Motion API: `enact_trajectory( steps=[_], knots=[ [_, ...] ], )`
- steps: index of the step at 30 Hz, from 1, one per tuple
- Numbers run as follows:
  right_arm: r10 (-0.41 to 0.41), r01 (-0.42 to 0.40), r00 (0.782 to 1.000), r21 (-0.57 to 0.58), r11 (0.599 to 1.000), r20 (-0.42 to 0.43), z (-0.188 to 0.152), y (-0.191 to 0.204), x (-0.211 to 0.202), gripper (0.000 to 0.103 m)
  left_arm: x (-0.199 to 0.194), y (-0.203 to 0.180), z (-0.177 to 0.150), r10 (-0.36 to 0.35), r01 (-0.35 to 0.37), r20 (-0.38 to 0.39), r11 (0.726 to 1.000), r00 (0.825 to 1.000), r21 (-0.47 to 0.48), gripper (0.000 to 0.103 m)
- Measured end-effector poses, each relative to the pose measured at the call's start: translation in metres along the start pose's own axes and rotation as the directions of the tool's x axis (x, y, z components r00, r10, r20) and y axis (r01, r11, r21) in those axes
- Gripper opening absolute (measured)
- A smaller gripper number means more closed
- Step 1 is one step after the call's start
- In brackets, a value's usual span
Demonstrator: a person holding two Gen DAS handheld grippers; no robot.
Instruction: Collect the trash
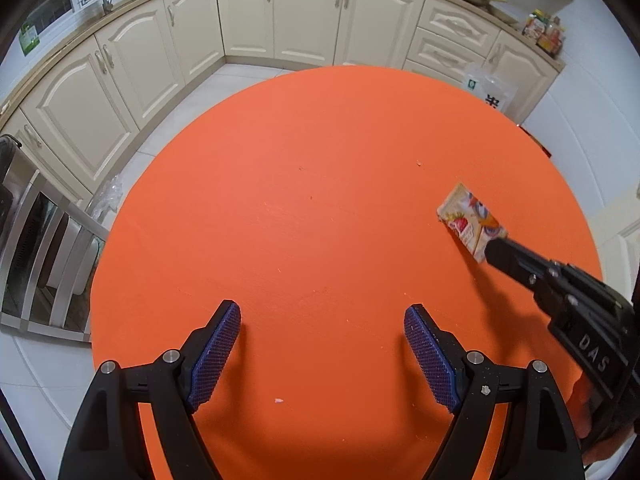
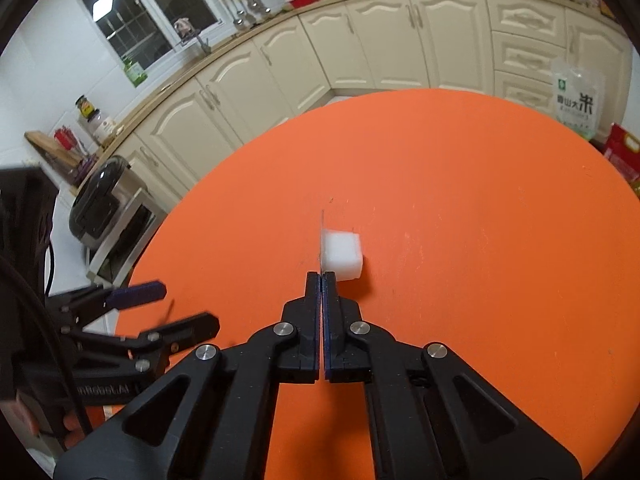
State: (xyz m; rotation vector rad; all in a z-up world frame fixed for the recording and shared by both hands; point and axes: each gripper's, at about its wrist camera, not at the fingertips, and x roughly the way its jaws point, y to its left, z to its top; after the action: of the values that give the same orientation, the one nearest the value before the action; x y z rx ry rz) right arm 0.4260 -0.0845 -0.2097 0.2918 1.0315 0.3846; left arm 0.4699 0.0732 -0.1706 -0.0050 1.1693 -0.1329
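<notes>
My right gripper (image 2: 322, 276) is shut on a flat snack wrapper (image 2: 321, 236), which shows edge-on in the right wrist view. In the left wrist view the wrapper (image 1: 470, 220) is printed with a strawberry and held a little above the round orange table (image 1: 320, 200) by the right gripper (image 1: 490, 250). A white foam block (image 2: 342, 254) lies on the table just right of the wrapper. My left gripper (image 1: 322, 316) is open and empty over the near part of the table; it also shows in the right wrist view (image 2: 176, 306).
Small white crumbs (image 1: 279, 401) lie on the table. Cream kitchen cabinets (image 1: 308, 20) curve around behind. A chair (image 1: 48, 264) stands left of the table. A rice bag (image 2: 576, 100) and a red bag (image 2: 622, 156) sit past the far right edge.
</notes>
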Motion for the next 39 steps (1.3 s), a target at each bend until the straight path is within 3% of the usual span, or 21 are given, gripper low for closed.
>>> enact_trajectory(
  steps=[6,14,17,20,25,33,35,39],
  knots=[
    [0.095,-0.096,0.995,-0.017,0.995,-0.017,-0.019,0.007,-0.017,0.002,-0.003,0.0,-0.001,-0.016,0.016,-0.007,1.0,1.0,-0.003,0.08],
    [0.142,-0.144,0.988,-0.035,0.989,-0.06,-0.045,0.009,-0.03,0.002,0.009,0.001,0.005,-0.154,0.155,-0.054,0.988,0.987,0.004,0.081],
    [0.142,-0.143,0.988,-0.015,0.99,-0.063,-0.048,0.001,-0.03,0.002,0.01,-0.006,0.005,-0.151,0.153,-0.04,0.987,0.988,0.041,0.085],
    [0.167,-0.167,0.984,0.01,0.986,-0.061,-0.05,-0.006,-0.031,0.002,0.013,-0.01,0.008,-0.231,0.233,-0.059,0.972,0.971,0.032,0.086],
    [0.154,-0.154,0.986,0.009,0.988,-0.058,-0.056,-0.013,-0.034,0.002,0.016,-0.012,0.012,-0.179,0.179,-0.08,0.984,0.981,-0.007,0.09],
    [0.185,-0.182,0.981,0.048,0.982,-0.062,-0.058,-0.021,-0.029,0.002,0.01,-0.014,0.028,-0.206,0.189,-0.127,0.972,0.97,-0.138,0.09],
    [0.182,-0.179,0.982,0.045,0.983,-0.059,-0.056,-0.023,-0.029,0.002,0.009,-0.014,0.03,-0.241,0.216,-0.136,0.961,0.961,-0.173,0.089],
    [0.189,-0.188,0.981,0.032,0.982,-0.047,-0.057,-0.023,-0.033,0.002,0.008,-0.014,0.035,-0.277,0.25,-0.16,0.953,0.948,-0.169,0.088]
  ],
)
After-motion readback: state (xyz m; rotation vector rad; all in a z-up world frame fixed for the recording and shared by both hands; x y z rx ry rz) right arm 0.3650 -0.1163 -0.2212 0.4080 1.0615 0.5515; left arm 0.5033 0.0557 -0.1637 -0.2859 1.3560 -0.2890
